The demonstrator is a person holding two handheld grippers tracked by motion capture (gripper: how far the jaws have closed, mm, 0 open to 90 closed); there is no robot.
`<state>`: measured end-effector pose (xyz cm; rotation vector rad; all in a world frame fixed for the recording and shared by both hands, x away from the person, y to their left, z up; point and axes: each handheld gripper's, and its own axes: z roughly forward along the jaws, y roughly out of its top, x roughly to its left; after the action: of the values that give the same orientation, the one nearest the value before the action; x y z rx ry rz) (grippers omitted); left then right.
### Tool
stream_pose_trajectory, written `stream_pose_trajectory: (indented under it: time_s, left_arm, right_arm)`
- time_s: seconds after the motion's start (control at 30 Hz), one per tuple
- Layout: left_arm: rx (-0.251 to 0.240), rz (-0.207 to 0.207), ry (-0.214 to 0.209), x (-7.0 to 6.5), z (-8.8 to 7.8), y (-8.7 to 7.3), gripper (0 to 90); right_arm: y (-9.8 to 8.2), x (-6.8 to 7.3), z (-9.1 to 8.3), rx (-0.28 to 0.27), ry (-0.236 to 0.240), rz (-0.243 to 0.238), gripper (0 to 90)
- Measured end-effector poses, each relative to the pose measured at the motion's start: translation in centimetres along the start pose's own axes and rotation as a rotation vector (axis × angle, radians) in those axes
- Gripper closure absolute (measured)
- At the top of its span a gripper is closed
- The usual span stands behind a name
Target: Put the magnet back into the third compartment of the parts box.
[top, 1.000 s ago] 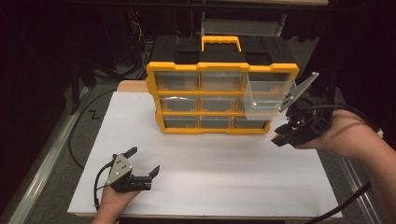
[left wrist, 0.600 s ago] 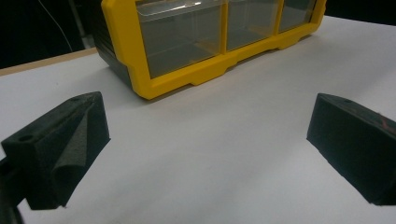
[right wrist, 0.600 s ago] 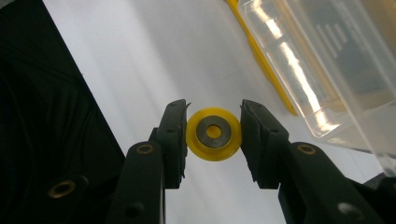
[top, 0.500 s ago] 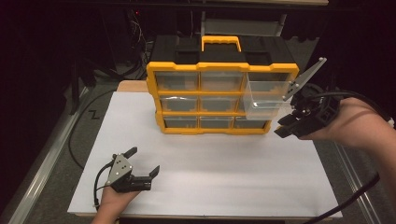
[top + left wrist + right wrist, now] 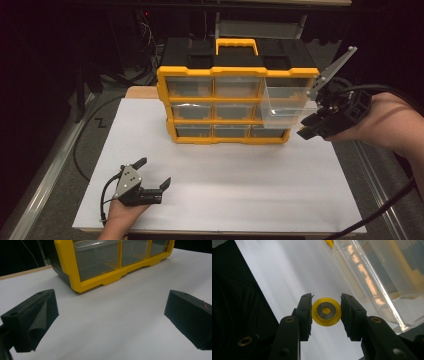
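Since a second ago our right gripper (image 5: pixel 306 134) has risen beside the pulled-out clear plastic drawer (image 5: pixel 285 105).
Its jaws clamp a round yellow disc with a metal centre (image 5: pixel 326 311); our left gripper (image 5: pixel 152 173) rests released on the white tabletop (image 5: pixel 240 185).

Yellow wheel (image 5: pixel 326 312), yellow-black organizer (image 5: pixel 235 90).
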<state>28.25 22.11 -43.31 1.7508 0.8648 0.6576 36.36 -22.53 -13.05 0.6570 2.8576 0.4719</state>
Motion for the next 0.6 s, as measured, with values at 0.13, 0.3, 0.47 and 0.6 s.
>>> stream_pose_trajectory:
  time_s: [0.13, 0.3, 0.47, 0.6]
  left_arm:
    - [0.000, -0.001, 0.000, 0.0, 0.0, 0.0, 0.2]
    - [0.001, -0.002, 0.000, 0.0, 0.0, 0.0, 0.2]
    - [0.001, -0.001, 0.000, 0.0, 0.0, 0.0, 0.2]
    - [0.000, -0.001, -0.001, 0.0, 0.0, 0.0, 0.2]
  right_arm:
    - [0.4, -0.1, -0.5, -0.009, 0.001, -0.006, 64.9]
    - [0.8, -0.2, -1.1, -0.001, -0.009, -0.005, 64.9]
    - [1.4, -0.5, -1.4, -0.004, -0.013, -0.006, 64.8]
    - [1.7, -0.7, -1.5, 0.001, -0.016, -0.003, 64.8]
